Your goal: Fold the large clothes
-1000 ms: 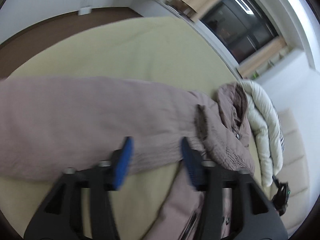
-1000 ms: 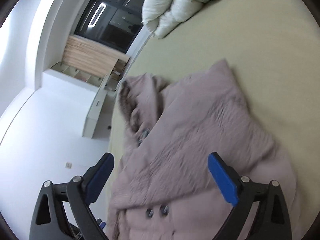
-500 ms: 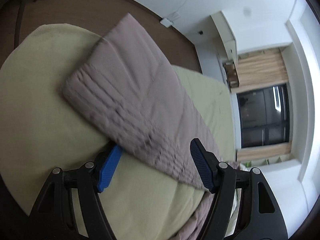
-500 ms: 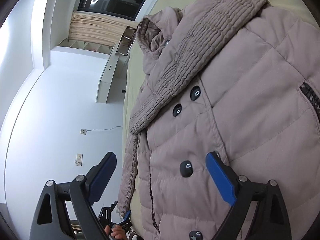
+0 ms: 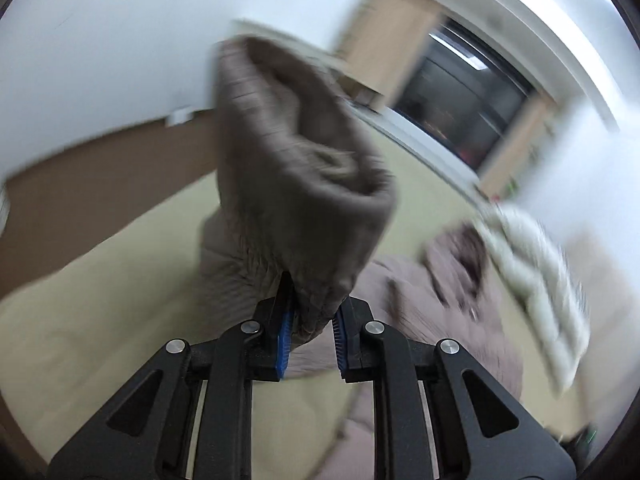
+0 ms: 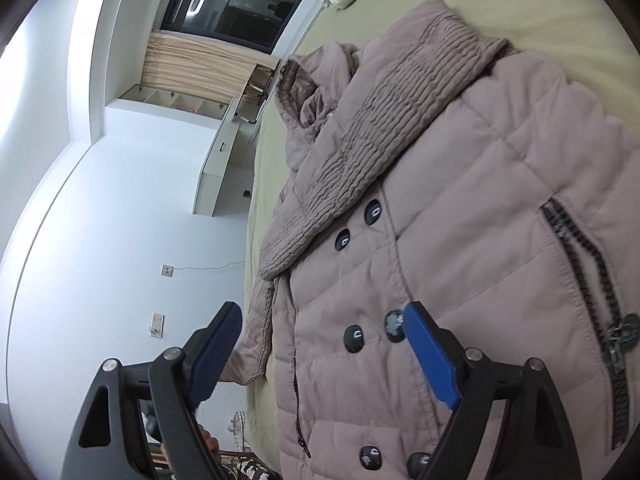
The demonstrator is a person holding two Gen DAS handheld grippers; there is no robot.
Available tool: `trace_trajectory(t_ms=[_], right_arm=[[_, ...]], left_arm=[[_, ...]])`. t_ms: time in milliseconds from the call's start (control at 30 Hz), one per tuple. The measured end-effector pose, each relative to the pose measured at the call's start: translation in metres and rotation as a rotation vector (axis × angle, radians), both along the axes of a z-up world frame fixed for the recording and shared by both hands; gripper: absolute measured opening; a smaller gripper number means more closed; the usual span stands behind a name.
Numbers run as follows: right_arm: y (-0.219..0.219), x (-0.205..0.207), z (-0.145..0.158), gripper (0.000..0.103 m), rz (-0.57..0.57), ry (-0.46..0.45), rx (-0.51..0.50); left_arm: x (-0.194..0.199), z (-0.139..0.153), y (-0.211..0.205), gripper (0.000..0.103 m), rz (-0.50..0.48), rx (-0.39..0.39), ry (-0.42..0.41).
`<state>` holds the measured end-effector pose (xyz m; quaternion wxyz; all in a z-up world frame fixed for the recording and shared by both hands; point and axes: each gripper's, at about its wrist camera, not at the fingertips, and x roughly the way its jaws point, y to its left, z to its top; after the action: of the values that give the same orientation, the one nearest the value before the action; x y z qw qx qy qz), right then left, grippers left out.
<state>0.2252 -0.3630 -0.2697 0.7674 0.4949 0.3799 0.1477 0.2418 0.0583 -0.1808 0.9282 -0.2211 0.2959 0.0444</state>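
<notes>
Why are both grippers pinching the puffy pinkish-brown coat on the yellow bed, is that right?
Not quite. Only the left gripper is pinching the puffy pinkish-brown coat, holding up its sleeve, as the left wrist view shows. The right wrist view shows the right gripper open above the coat on the yellow bed.

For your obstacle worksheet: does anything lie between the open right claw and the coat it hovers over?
Nothing visible does. The right claw is open just above the coat front, with only air between. The left claw grips a sleeve.
</notes>
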Motion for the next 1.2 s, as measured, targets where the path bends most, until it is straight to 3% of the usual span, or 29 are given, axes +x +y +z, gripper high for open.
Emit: trace_trajectory(t_ms=[100,233,333,433,533,667,733,833,867,900,967,1000,1100,1200], right_arm=[[-0.016,-0.005,-0.002,0.086,-0.023,-0.001,0.001],[-0.041,-0.009,-0.007,0.086,-0.049,0.012,0.001],[-0.052,-0.006,-0.014,0.091,-0.042,0.050,0.012],[-0.050,0.006,-0.020,0.098,-0.015,0.097,0.027],[-0.031,0.029,-0.021,0.099,0.048,0.104,0.039],[0.015,0.075,-0.021,0.098,0.175,0.126,0.095],[0.035,0.097,-0.024,0.090,0.228,0.166,0.127],[0.060,0.124,-0.029,0.072,0.293,0.222,0.155],[0.070,0.134,-0.029,0.049,0.329,0.229,0.143],[0.075,0.140,-0.030,0.030,0.341,0.247,0.118],[0.076,0.149,-0.030,0.022,0.338,0.261,0.106],[0.075,0.152,-0.025,0.021,0.332,0.248,0.087],[0.070,0.160,0.002,0.020,0.334,0.196,0.048],[0.070,0.170,0.052,0.020,0.350,0.105,0.015]], left_arm=[[0.025,-0.009,-0.113,0.016,-0.196,0.122,0.010],[0.049,-0.057,-0.239,0.016,-0.404,0.205,0.111],[0.052,-0.095,-0.291,0.018,-0.474,0.238,0.216],[0.039,-0.111,-0.306,0.018,-0.491,0.262,0.257],[0.034,-0.118,-0.302,0.018,-0.500,0.269,0.252],[0.025,-0.116,-0.260,0.018,-0.510,0.271,0.244],[0.021,-0.108,-0.232,0.019,-0.514,0.273,0.238],[0.011,-0.093,-0.215,0.020,-0.524,0.271,0.231],[0.009,-0.091,-0.210,0.021,-0.521,0.264,0.236],[0.004,-0.088,-0.204,0.026,-0.519,0.251,0.241],[-0.004,-0.083,-0.191,0.058,-0.518,0.206,0.251],[-0.012,-0.079,-0.184,0.079,-0.516,0.193,0.242],[-0.028,-0.072,-0.150,0.082,-0.467,0.151,0.212],[-0.019,-0.076,-0.109,0.082,-0.343,0.045,0.210]])
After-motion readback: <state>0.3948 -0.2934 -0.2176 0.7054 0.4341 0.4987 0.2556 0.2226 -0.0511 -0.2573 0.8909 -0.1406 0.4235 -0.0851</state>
